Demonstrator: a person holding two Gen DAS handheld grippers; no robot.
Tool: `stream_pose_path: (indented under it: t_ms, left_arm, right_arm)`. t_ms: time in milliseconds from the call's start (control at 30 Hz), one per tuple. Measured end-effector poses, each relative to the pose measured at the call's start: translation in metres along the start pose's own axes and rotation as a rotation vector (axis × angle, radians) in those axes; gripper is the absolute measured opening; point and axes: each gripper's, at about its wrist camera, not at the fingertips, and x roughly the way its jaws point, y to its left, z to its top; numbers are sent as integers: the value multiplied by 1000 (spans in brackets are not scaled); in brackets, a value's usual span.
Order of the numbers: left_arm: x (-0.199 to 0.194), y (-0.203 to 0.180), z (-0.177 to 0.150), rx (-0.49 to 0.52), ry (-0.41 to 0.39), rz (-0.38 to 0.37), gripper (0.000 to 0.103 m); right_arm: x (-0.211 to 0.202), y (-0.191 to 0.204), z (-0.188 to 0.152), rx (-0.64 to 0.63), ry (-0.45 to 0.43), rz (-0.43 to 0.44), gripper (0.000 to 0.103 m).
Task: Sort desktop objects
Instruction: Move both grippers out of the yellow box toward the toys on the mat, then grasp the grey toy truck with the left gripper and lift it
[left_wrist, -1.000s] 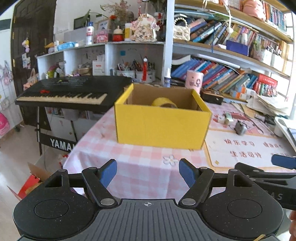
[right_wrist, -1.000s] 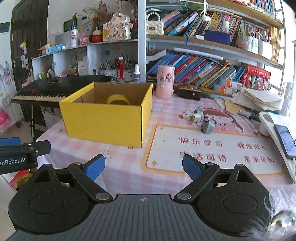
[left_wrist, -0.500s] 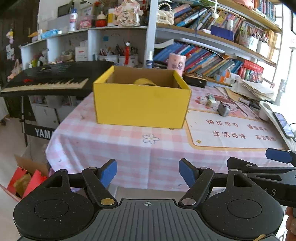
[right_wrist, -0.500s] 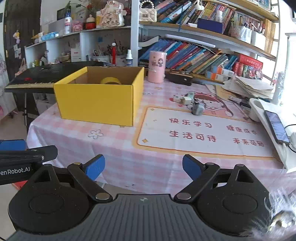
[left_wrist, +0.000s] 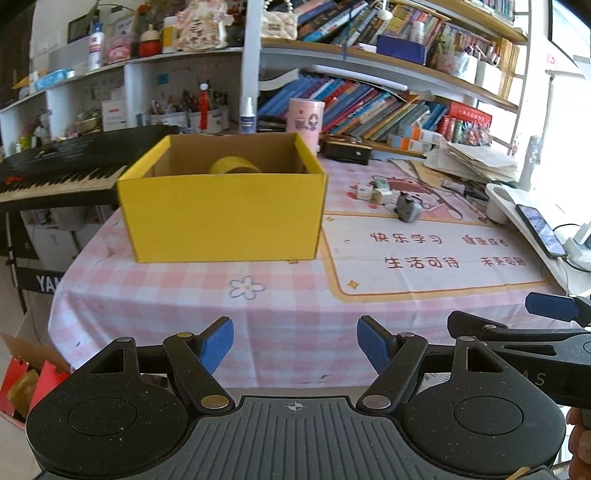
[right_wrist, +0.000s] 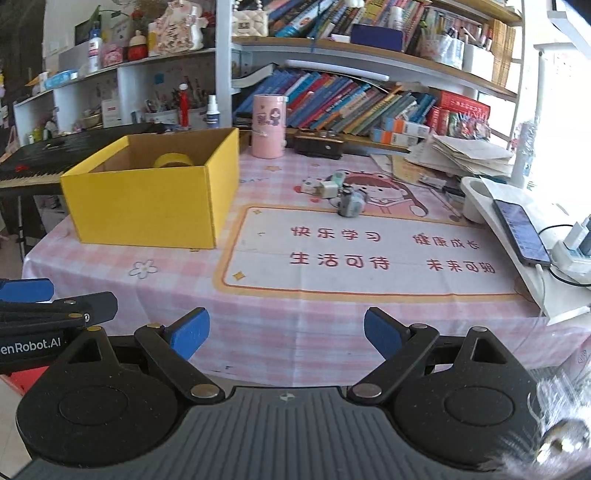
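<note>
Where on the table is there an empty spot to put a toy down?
The big printed mat is bare in front of the small gadgets, between the yellow box and the white stand holding the phone. The pink checked cloth near the front edge is free too. It is crowded at the back by the papers.

The near half of the table (right_wrist: 295, 325) and the printed mat (right_wrist: 369, 251) lie bare, giving open passage toward the small items (right_wrist: 343, 194). The yellow box (right_wrist: 155, 199) blocks the left side. The white stand (right_wrist: 517, 243) with a phone (right_wrist: 521, 230) bounds the right edge.
</note>
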Motion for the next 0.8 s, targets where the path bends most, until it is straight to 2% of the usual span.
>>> stream_pose_path:
  t_ms: [400, 800]
  left_arm:
    - [33, -30, 18, 52, 26, -44, 76]
    - [79, -63, 43, 88, 56, -53, 75]
  right_arm:
    - [24, -34, 11, 45, 24, -48, 91]
    - [67, -70, 29, 86, 44, -48, 91]
